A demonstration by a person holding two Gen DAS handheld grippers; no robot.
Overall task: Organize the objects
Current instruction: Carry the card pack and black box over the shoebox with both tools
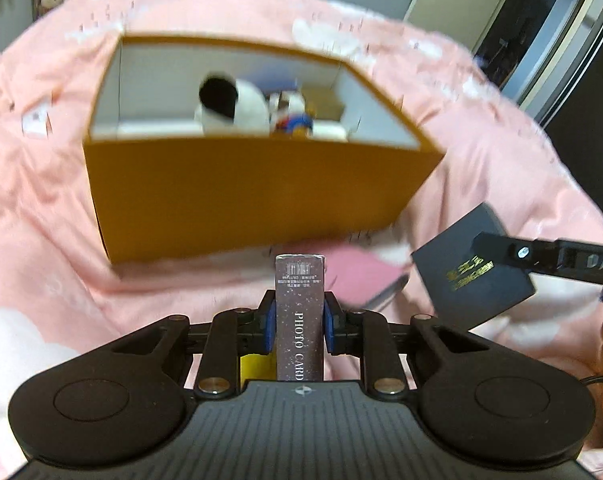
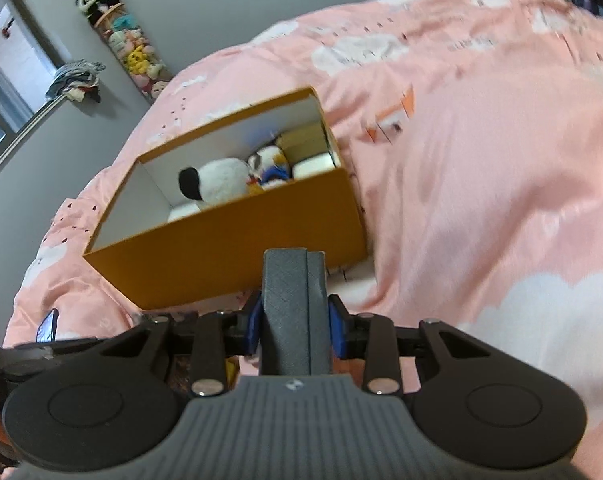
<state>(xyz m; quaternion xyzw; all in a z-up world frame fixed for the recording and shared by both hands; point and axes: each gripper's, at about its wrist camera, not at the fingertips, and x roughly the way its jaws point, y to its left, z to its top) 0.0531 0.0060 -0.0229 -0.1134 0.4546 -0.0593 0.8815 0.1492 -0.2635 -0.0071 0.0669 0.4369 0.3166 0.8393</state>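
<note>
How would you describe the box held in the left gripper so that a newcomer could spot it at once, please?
Find the orange box on the pink bedspread; in front of it the left gripper is shut on a slim card box. It is purplish-grey, with a barcode on its end and "PHOTO CARD" in white, unlike the flat navy box with gold print to its right.

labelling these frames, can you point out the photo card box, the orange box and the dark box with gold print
photo card box [image 1: 300, 312], left wrist view, on its lettered top face.
orange box [image 1: 257, 200], left wrist view, on its near outer wall.
dark box with gold print [image 1: 471, 276], left wrist view, on its printed face.
</note>
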